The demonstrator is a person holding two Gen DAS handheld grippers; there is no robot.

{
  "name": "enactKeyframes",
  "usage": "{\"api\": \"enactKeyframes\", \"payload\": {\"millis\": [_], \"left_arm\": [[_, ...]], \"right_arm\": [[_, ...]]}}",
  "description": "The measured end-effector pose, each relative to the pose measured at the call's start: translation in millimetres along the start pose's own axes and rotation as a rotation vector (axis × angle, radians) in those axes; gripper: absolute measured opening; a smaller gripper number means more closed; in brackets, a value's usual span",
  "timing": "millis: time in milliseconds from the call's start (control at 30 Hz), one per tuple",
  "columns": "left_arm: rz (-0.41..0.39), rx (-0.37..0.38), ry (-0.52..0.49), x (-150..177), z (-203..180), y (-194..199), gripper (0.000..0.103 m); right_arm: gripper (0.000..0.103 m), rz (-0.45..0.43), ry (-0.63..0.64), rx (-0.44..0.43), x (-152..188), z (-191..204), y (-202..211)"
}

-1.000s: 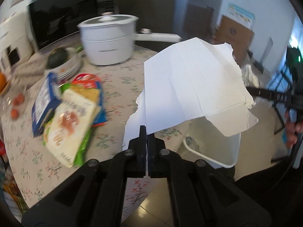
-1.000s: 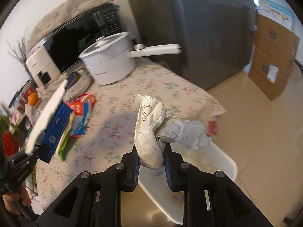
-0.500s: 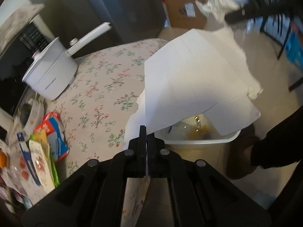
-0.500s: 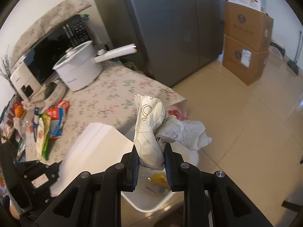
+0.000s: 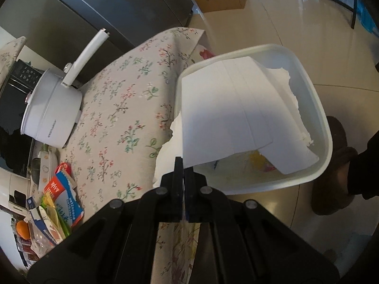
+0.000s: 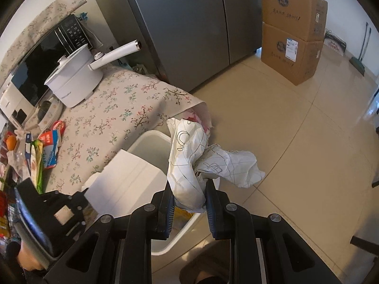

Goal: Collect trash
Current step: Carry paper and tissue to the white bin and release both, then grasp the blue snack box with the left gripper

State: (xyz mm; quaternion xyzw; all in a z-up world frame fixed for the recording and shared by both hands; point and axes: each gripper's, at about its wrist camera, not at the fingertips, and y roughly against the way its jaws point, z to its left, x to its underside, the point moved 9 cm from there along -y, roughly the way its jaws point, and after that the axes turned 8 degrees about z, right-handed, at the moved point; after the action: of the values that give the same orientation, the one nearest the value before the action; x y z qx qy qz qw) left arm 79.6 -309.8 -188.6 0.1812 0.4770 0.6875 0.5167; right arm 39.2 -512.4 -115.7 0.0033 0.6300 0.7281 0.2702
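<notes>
the fingers (image 5: 184,177) of the left gripper are pinched flat on the bottom edge of a torn white sheet (image 5: 232,108), and the right gripper (image 6: 189,203) has its fingers clamped around a crumpled, line-printed paper wad (image 6: 189,165). a second ago the sheet hung over the tabletop (image 5: 123,108) with the white bin (image 5: 317,108) only peeking out behind it; now both hands have swung past the tabletop's near corner, so the sheet hangs over the bin's mouth and the wad hovers above its rim. that likely leaves only the release. some yellow scraps already lie in the bin. readable writing is scarce: a small grey mark on the white pot (image 5: 49,108) and chinese print on the blue-and-red packet (image 5: 64,203) are both too small to make out.
</notes>
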Motion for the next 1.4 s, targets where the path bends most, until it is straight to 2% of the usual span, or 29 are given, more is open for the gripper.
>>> {"api": "enactKeyframes", "payload": {"millis": [100, 200, 267, 333, 400, 467, 633, 767, 833, 1133, 1200, 1267, 1333, 1400], "left_arm": [[0.012, -0.002, -0.004, -1, -2, -6, 0.001], [0.019, 0.010, 0.001, -1, -3, -10, 0.007], [0.019, 0.030, 0.009, -1, -3, -10, 0.016], [0.013, 0.034, 0.008, -1, -2, -9, 0.041], [0.006, 0.039, 0.011, 0, -1, -7, 0.049], [0.006, 0.053, 0.018, 3, 0, -4, 0.050], [0.003, 0.104, 0.075, 12, 14, 6, 0.064], [0.006, 0.150, 0.155, 26, 34, 15, 0.068], [0.007, 0.172, 0.203, 34, 45, 19, 0.074], [0.020, 0.224, 0.381, 72, 88, 27, 0.081], [0.021, 0.224, 0.409, 80, 97, 28, 0.082], [0.021, 0.226, 0.443, 89, 105, 31, 0.083], [0.023, 0.234, 0.471, 96, 113, 32, 0.085], [0.023, 0.239, 0.515, 106, 125, 33, 0.087]], "right_arm": [[0.024, 0.009, 0.007, 0.000, 1, 2, -3], [0.024, 0.026, 0.019, 0.001, 3, 5, -8], [0.025, 0.039, 0.029, 0.002, 4, 6, -11], [0.025, 0.050, 0.037, 0.005, 6, 8, -14], [0.025, 0.057, 0.040, 0.007, 7, 9, -16], [0.025, 0.068, 0.044, 0.008, 7, 11, -19], [0.025, 0.099, 0.054, 0.006, 10, 19, -29], [0.026, 0.139, 0.073, 0.000, 16, 31, -40], [0.026, 0.163, 0.088, 0.000, 19, 38, -47], [0.029, 0.267, 0.152, 0.020, 33, 76, -82], [0.036, 0.269, 0.151, 0.010, 31, 83, -84], [0.064, 0.254, 0.140, 0.007, 27, 89, -81], [0.070, 0.233, 0.139, -0.001, 23, 96, -78], [0.070, 0.224, 0.148, -0.010, 20, 106, -75]]}}
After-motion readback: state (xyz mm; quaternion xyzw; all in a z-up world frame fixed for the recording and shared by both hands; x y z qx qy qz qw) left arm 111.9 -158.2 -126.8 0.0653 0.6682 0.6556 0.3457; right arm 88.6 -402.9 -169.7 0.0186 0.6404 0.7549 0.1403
